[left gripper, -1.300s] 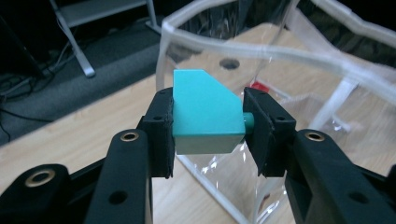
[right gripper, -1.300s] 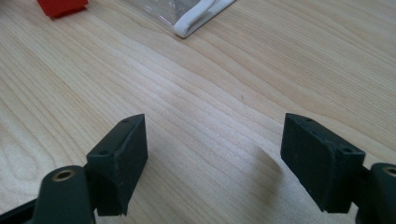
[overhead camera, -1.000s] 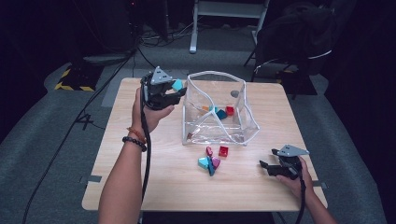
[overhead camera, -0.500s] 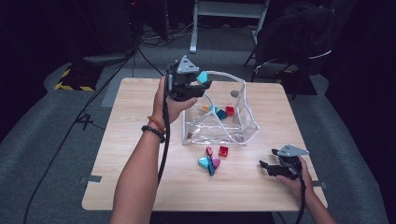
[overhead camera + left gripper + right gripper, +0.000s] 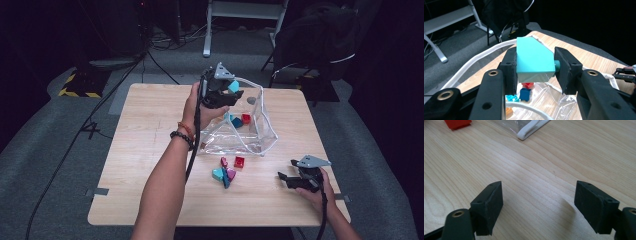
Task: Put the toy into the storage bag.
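My left gripper (image 5: 231, 93) (image 5: 535, 67) is shut on a teal block (image 5: 534, 59) (image 5: 233, 87) and holds it above the open top of a clear plastic bag (image 5: 252, 131) with a white rim (image 5: 471, 63). Inside the bag lie a red block (image 5: 246, 118) (image 5: 527, 85), a blue block (image 5: 525, 94) and other small pieces. In front of the bag on the wooden table (image 5: 145, 130), loose blocks lie together: a red one (image 5: 239, 161) (image 5: 457, 123), a teal one (image 5: 217, 174) and a pink one (image 5: 230, 173). My right gripper (image 5: 286, 180) (image 5: 537, 205) rests open on the table at the front right, nothing between its pads.
The table's front edge runs close below the right hand. A black chair (image 5: 320, 40) and a white frame (image 5: 245, 10) stand behind the table on the grey floor. Cables trail across the floor at the far left.
My left hand has carried the teal block rightward from the table's left part to above the bag's opening. The right gripper has stayed put.
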